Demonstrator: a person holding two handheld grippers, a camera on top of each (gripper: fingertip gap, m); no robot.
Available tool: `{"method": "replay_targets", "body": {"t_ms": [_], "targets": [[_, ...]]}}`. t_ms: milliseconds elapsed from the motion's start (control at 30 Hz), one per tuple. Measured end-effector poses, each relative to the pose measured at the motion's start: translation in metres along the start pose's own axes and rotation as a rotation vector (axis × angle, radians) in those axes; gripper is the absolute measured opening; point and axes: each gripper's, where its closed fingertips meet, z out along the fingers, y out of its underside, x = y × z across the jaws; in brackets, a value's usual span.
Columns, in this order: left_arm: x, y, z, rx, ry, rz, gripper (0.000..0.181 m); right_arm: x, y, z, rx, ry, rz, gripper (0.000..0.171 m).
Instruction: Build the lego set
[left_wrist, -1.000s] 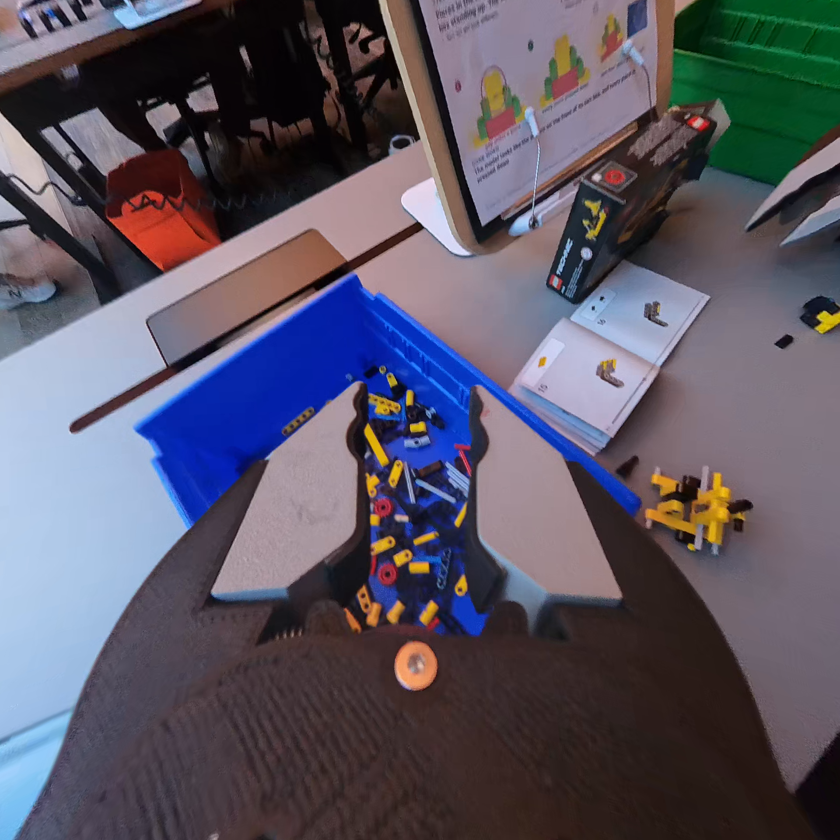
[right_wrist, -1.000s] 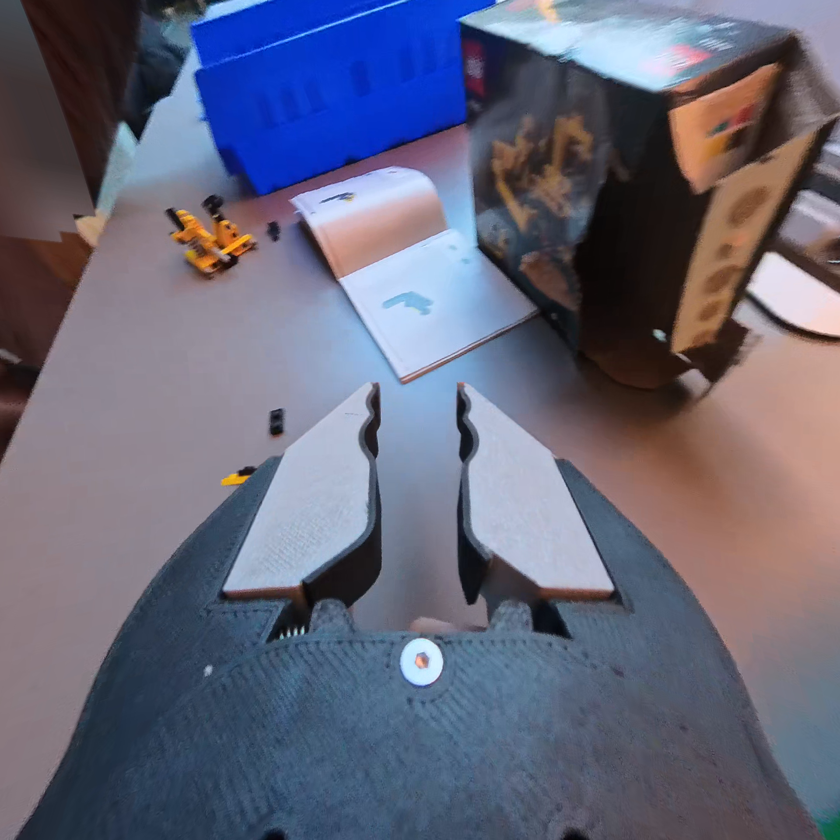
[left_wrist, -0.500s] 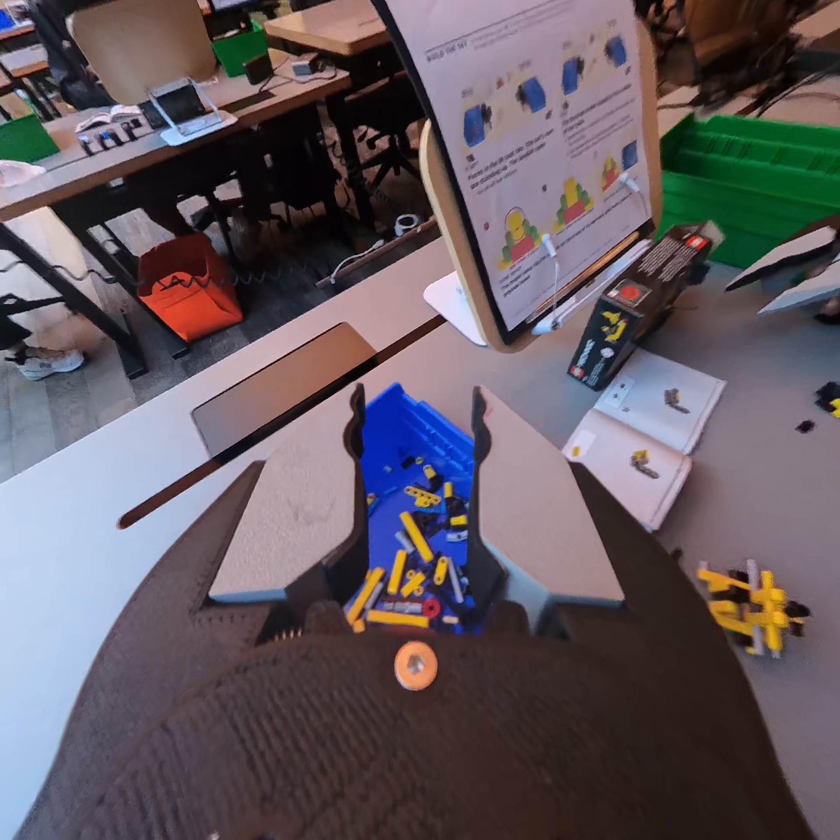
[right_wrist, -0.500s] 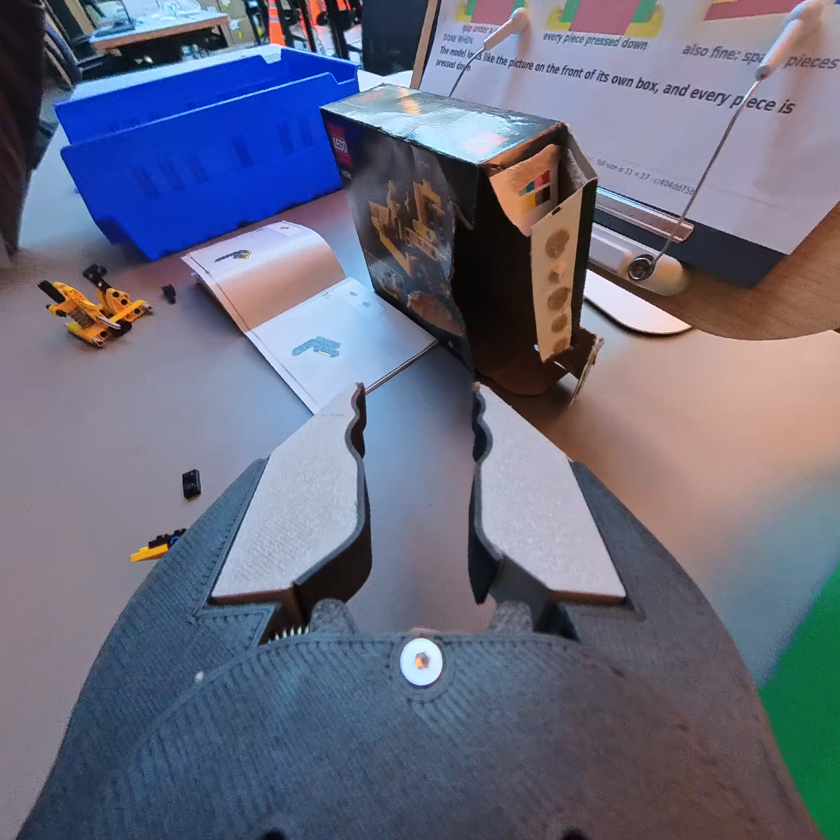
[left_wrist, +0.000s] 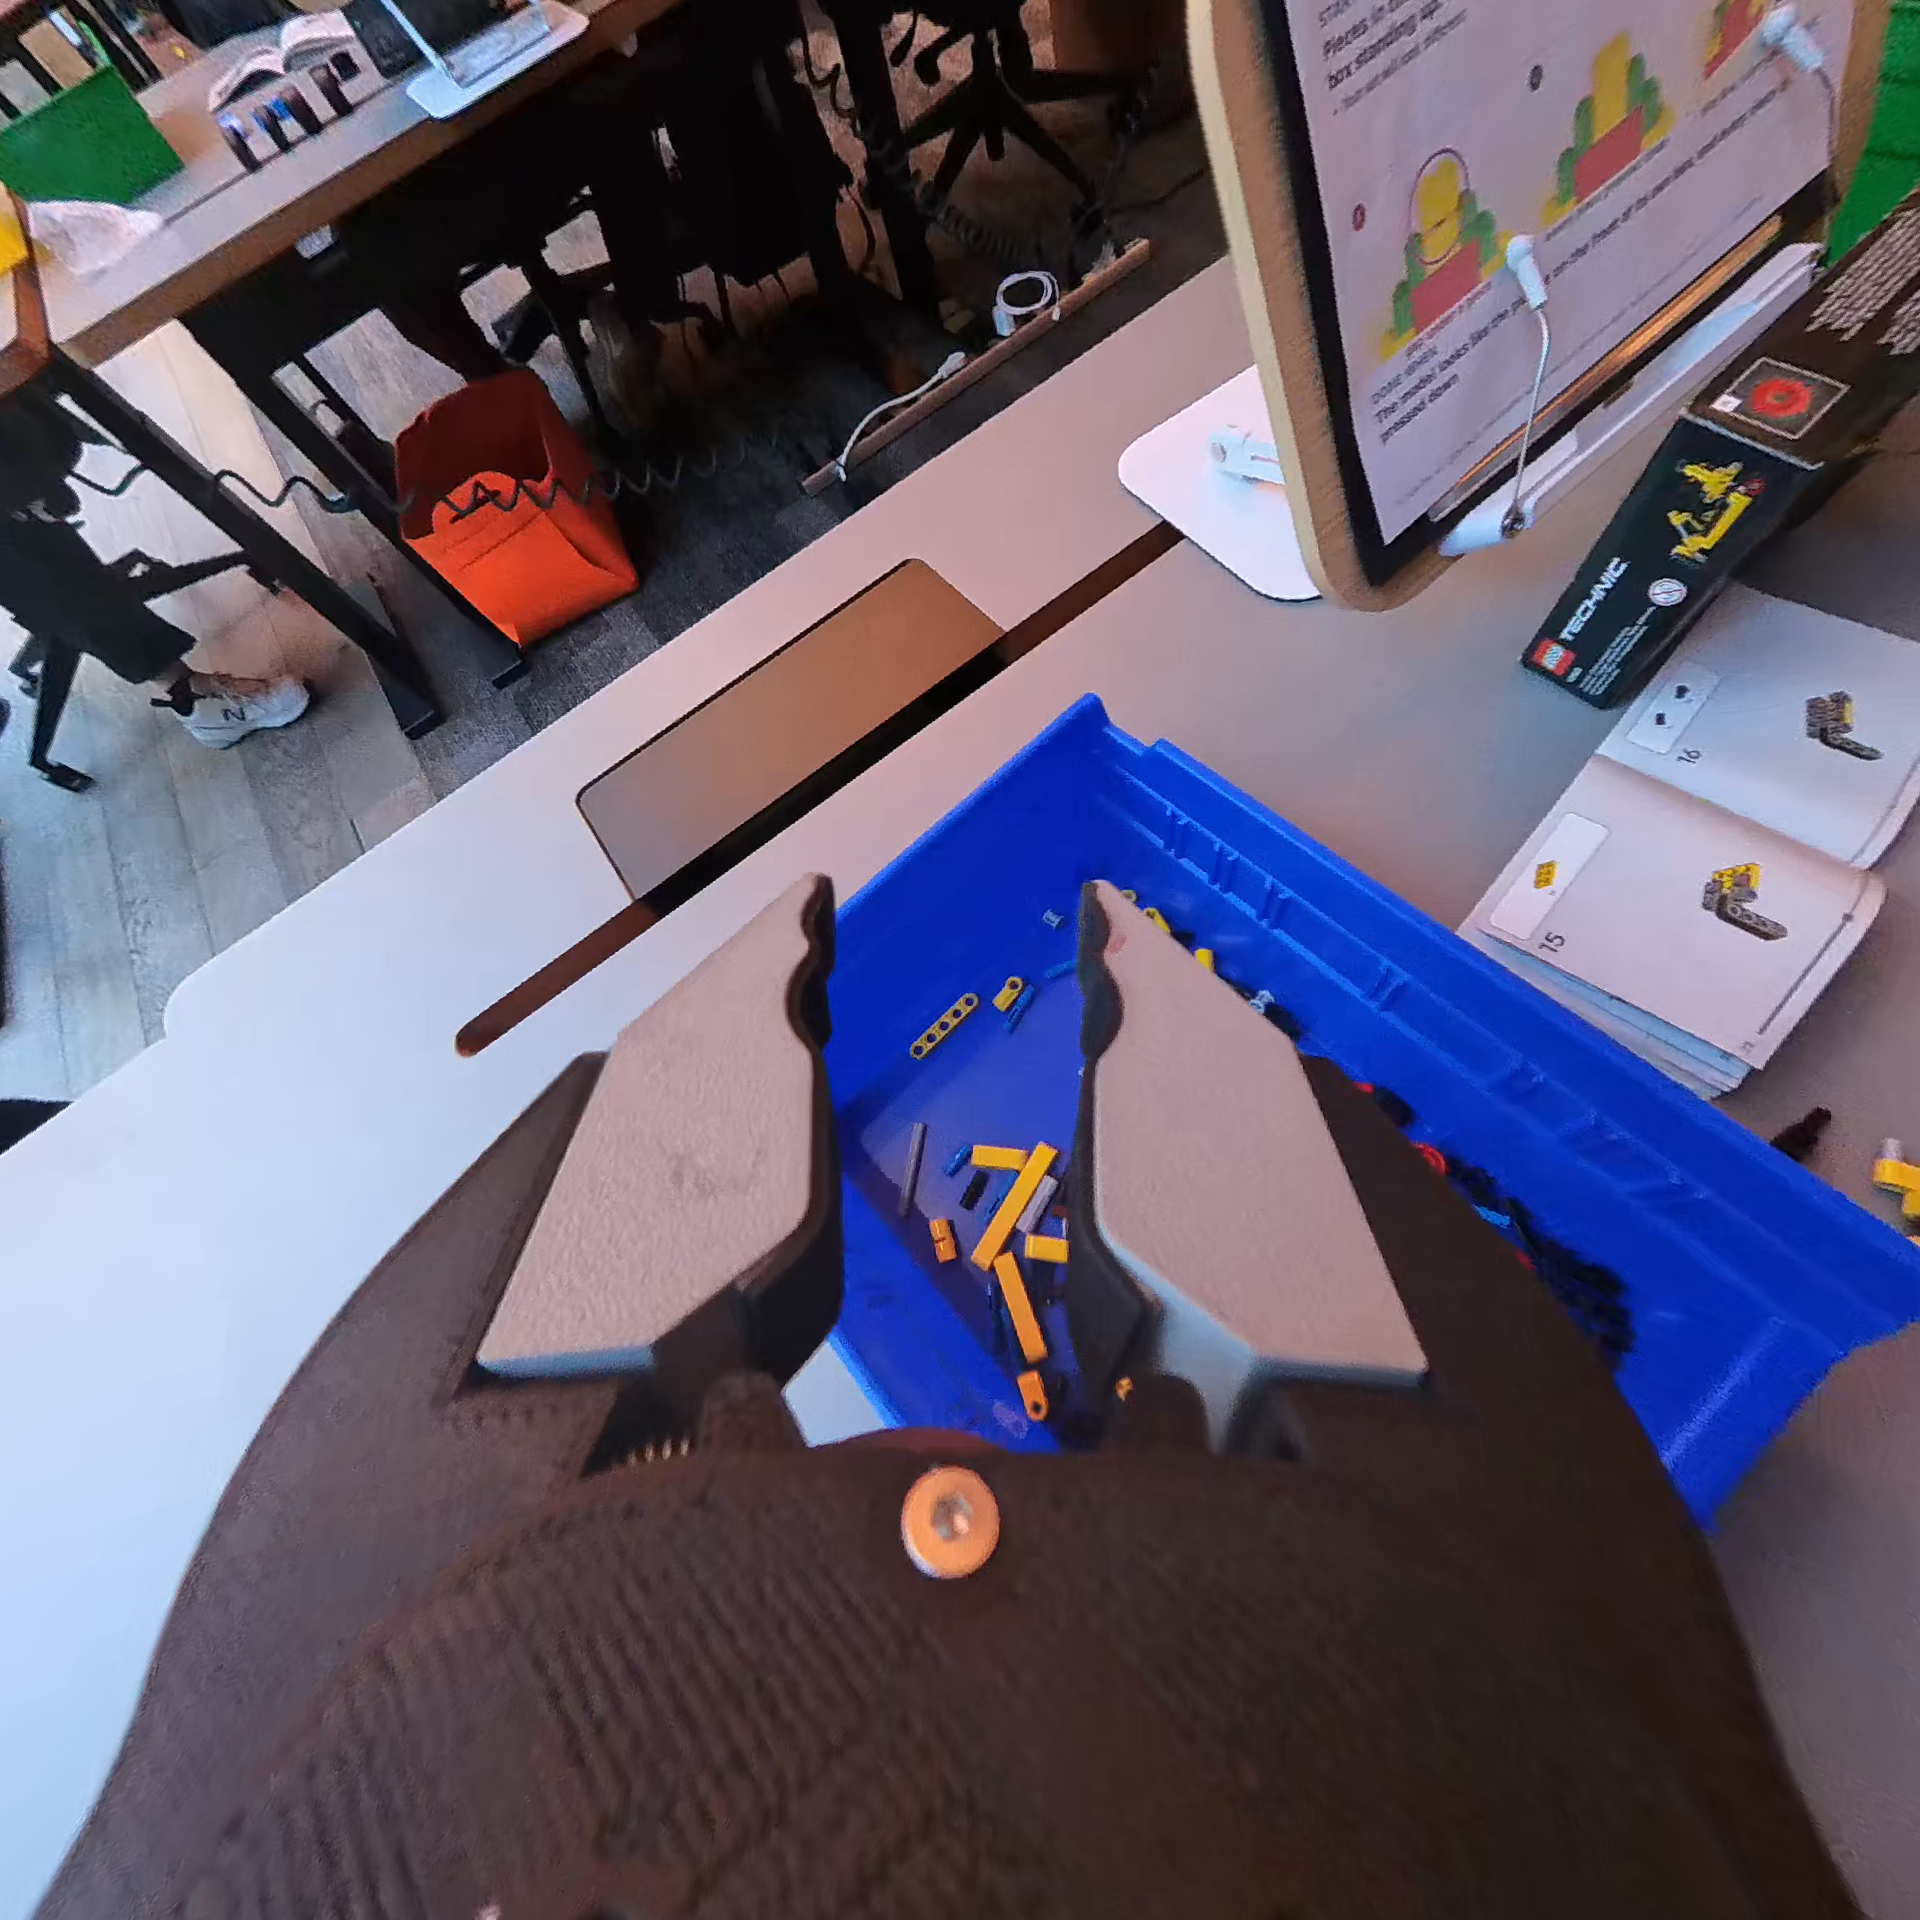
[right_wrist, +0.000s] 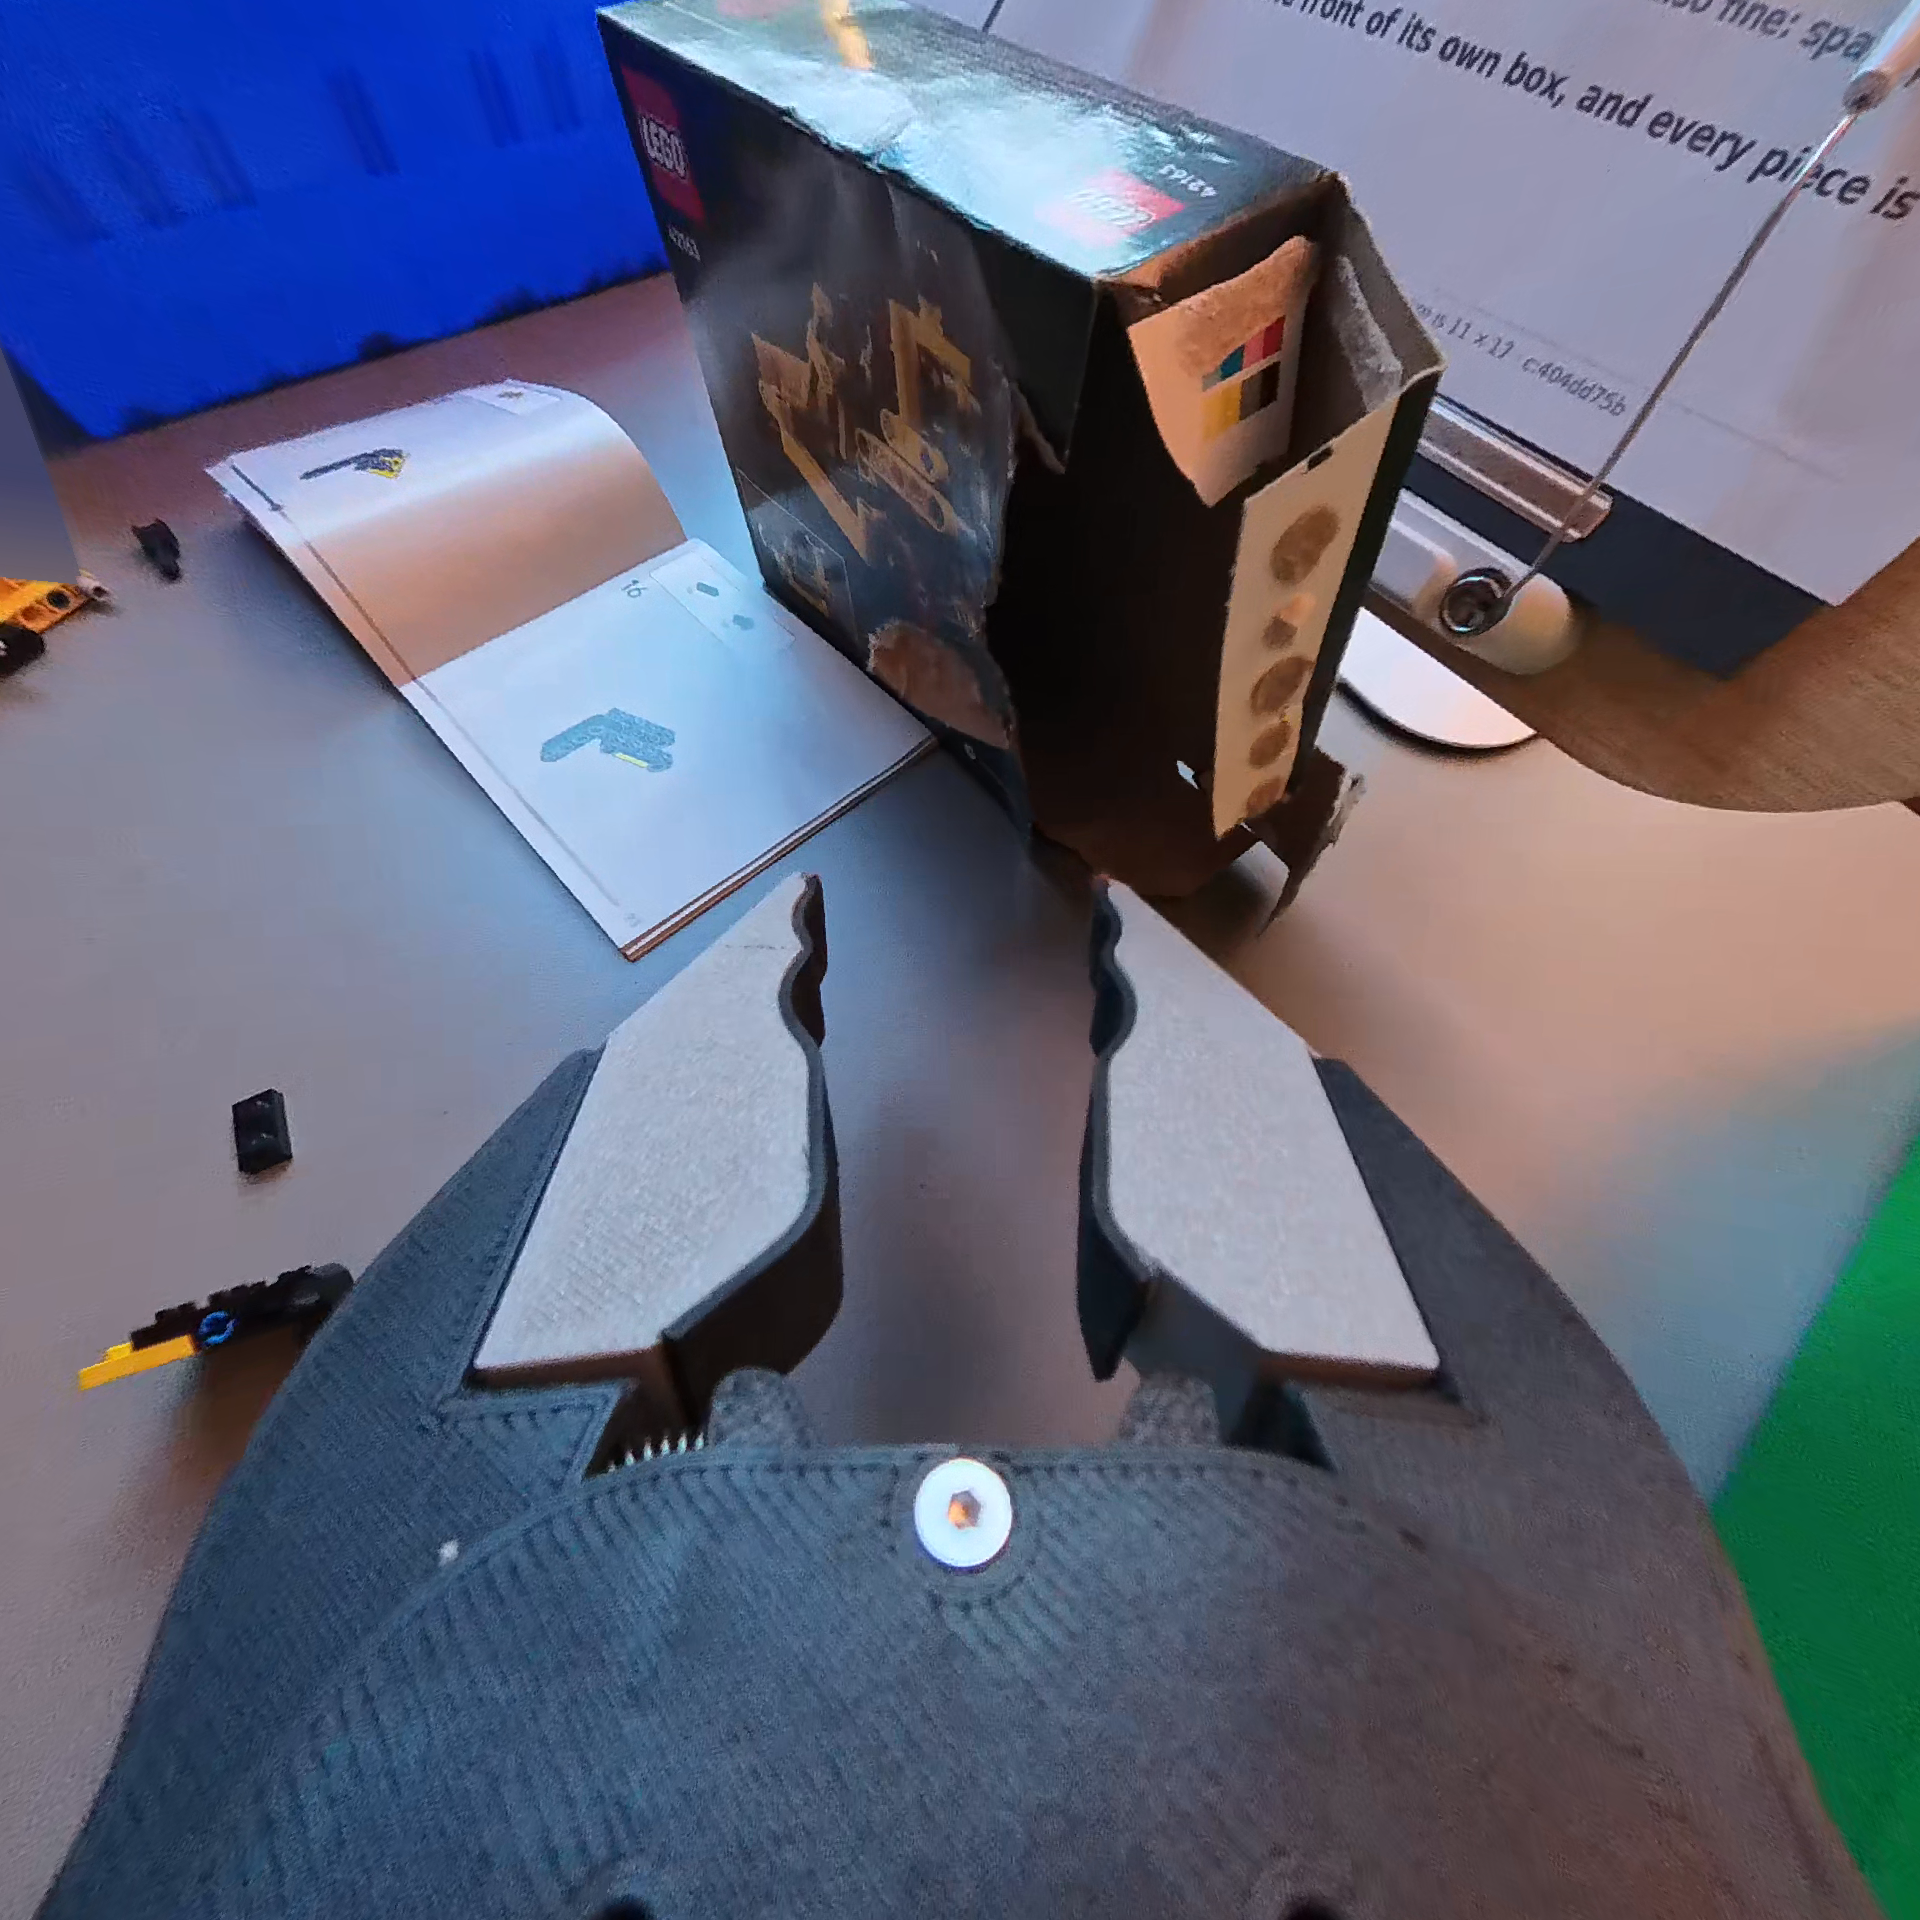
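Observation:
My left gripper (left_wrist: 954, 925) is open and empty, held above the blue bin (left_wrist: 1403, 997) of loose yellow, black and red Lego pieces (left_wrist: 1013, 1205). My right gripper (right_wrist: 956, 914) is open and empty, low over the grey table, just in front of the opened black Lego box (right_wrist: 997, 416). The open instruction booklet (right_wrist: 623, 707) lies left of the box; it also shows in the left wrist view (left_wrist: 1704, 883). A small yellow-and-black sub-assembly (right_wrist: 197, 1330) and a black piece (right_wrist: 260, 1130) lie left of the right gripper. The partly built yellow model (right_wrist: 36, 608) is at the far left edge.
A stand with a printed instruction sheet (left_wrist: 1538, 208) rises behind the box. A green bin (right_wrist: 1839, 1475) is at the right. The table's far edge drops to a floor with an orange bag (left_wrist: 509, 520) and other desks. A small black pin (right_wrist: 158, 545) lies near the booklet.
My left gripper tipped back down and nearer over the blue bin. My right gripper moved forward, closer to the Lego box. Both stayed open.

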Motion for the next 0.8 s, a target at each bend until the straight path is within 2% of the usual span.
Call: {"method": "replay_targets", "body": {"t_ms": [133, 333, 600, 800], "targets": [[-0.004, 0.001, 0.008, 0.025, 0.023, 0.008, 0.04, 0.004, -0.001, 0.001, 0.002, 0.012, 0.006, 0.048], [-0.014, 0.024, 0.015, -0.051, 0.011, 0.029, 0.04, 0.008, 0.0, 0.002, -0.006, 0.033, 0.023, 0.05], [0.023, 0.003, -0.011, 0.046, 0.079, -0.024, 0.04, 0.007, 0.003, 0.004, -0.029, 0.057, -0.008, 0.052], [0.064, -0.016, -0.014, 0.068, 0.099, 0.059, 0.04, 0.003, -0.005, -0.003, 0.042, -0.01, 0.039, 0.053]]}}
